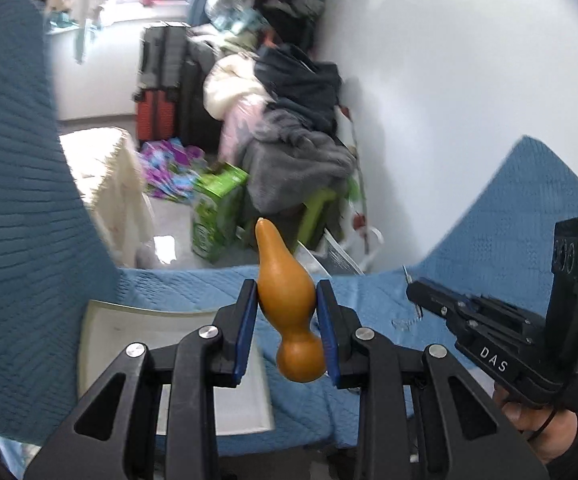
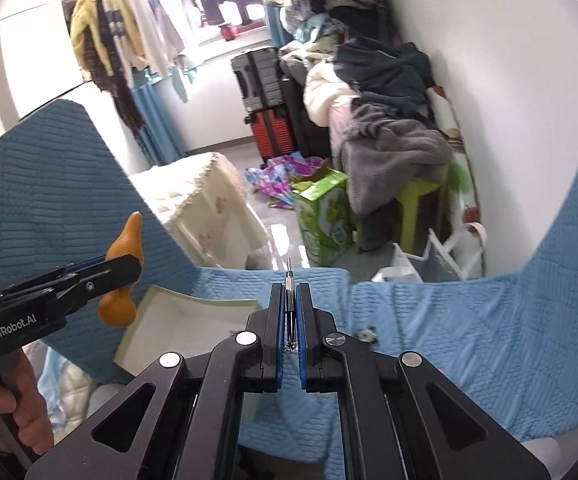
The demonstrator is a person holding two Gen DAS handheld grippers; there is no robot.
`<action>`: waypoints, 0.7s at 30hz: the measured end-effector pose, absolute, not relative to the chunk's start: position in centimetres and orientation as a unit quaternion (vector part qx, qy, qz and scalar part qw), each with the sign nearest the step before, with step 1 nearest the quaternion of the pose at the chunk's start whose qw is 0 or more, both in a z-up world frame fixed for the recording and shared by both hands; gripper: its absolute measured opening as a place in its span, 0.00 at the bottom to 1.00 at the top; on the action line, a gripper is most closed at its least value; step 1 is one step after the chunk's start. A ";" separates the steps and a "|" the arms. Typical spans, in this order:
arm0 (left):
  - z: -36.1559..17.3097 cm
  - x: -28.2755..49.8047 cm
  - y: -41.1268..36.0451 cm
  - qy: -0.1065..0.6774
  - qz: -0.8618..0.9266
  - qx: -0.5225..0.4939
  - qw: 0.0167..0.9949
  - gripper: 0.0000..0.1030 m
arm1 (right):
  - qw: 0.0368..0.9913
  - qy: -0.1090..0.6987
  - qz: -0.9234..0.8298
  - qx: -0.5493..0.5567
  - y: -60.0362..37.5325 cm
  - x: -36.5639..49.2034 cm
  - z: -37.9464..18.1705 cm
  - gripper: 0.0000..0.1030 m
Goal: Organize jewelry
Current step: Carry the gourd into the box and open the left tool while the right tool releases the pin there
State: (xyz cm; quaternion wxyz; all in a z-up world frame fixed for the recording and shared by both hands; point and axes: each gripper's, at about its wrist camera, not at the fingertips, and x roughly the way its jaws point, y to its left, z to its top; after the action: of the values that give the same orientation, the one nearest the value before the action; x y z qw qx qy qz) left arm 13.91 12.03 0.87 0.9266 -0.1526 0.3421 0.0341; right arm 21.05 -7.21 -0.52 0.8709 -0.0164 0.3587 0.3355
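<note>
Gripping a smooth gourd-shaped orange pendant point(image 1: 287, 304), left hand-held gripper point(image 1: 287, 326).

Your left hand-held gripper point(image 1: 287, 332) is matte black with blue pads point(image 1: 246, 326) inside its fingers and round silver pivot screws. Your right hand-held gripper point(image 2: 289, 320) matches it; at lower right of the left view its side reads "DAS", with a green light lit. Lower left of the right view shows "GenRobot.AI" and your bare-skinned fingers point(image 2: 29, 420).
</note>
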 end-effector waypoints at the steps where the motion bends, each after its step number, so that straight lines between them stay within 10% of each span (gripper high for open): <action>1: 0.7 13.5 12.6 0.338 0.038 -0.156 0.927 0.30 | 0.869 0.360 0.340 -0.018 -6.3 20.8 -0.8 0.03; 21: -10.8 11.8 20.6 0.422 0.070 -0.183 0.885 0.30 | 0.820 0.429 0.368 -0.085 4.3 18.6 -11.6 0.03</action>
State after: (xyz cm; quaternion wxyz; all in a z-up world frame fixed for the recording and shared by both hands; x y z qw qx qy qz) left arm 11.78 20.62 -10.76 0.8851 -0.1826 0.4223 0.0701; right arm 18.56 4.29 -11.65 0.8203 -0.0850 0.4292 0.3684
